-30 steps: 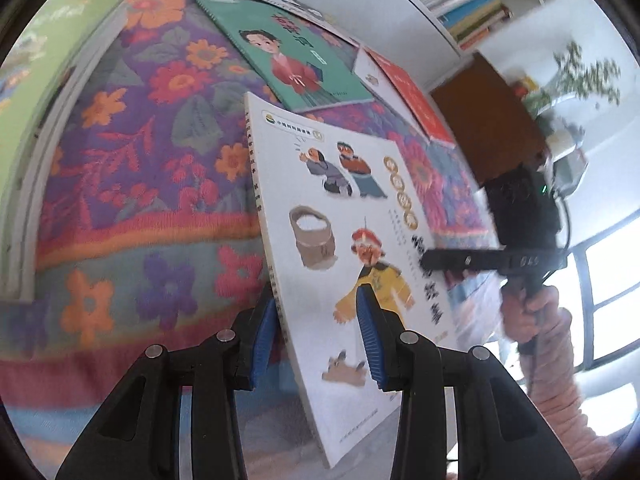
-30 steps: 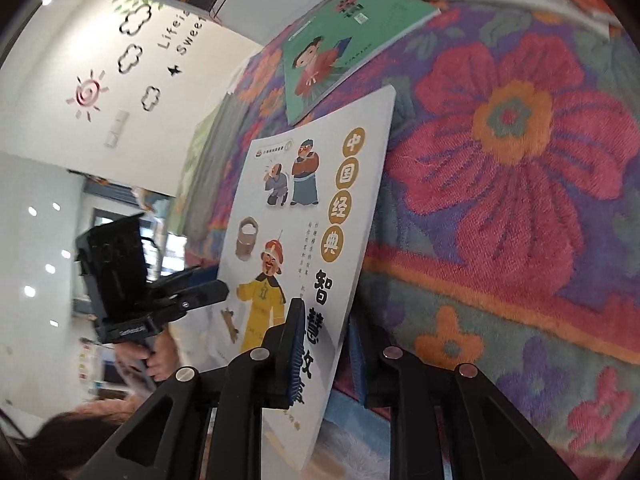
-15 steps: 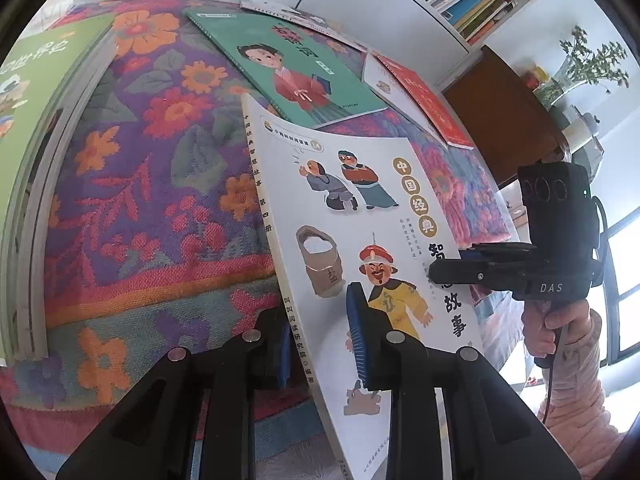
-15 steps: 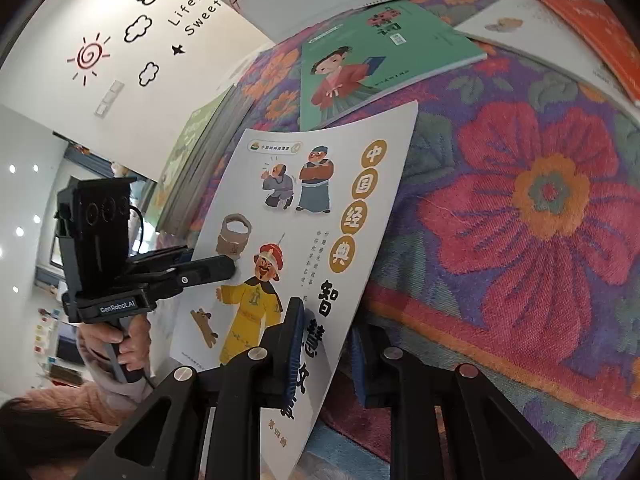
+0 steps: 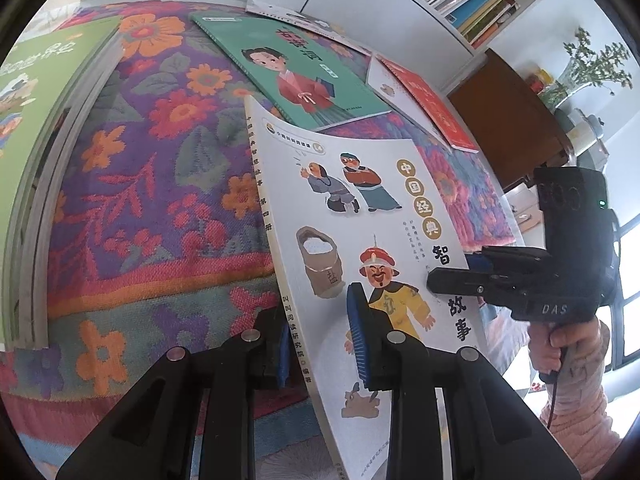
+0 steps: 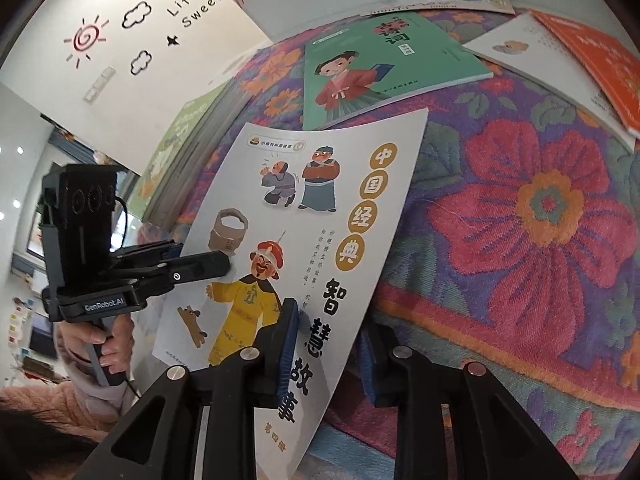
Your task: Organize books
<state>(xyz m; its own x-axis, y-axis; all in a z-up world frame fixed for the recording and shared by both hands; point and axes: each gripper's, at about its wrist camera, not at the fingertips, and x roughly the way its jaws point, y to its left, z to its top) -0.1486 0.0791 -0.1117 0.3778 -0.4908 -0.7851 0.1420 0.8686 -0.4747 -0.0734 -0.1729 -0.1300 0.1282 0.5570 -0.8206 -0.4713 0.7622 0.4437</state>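
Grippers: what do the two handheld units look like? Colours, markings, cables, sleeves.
Both are black plastic with blue ribbed pads and silver pivot pins. The left gripper reads "GenRobot.AI"; the right gripper reads "DAS", with a green LED. Each has a boxy top module and a black cable. Fuzzy pink sleeves.

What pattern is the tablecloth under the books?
The tablecloth is floral: red and orange flowers on purple, clearest in the right wrist view.

White picture book cover reads 中国经典 in gold circles, 智慧故事 below; left gripper's body says GenRobot.AI; right gripper's body says DAS; far wall reads Life is Sweet.
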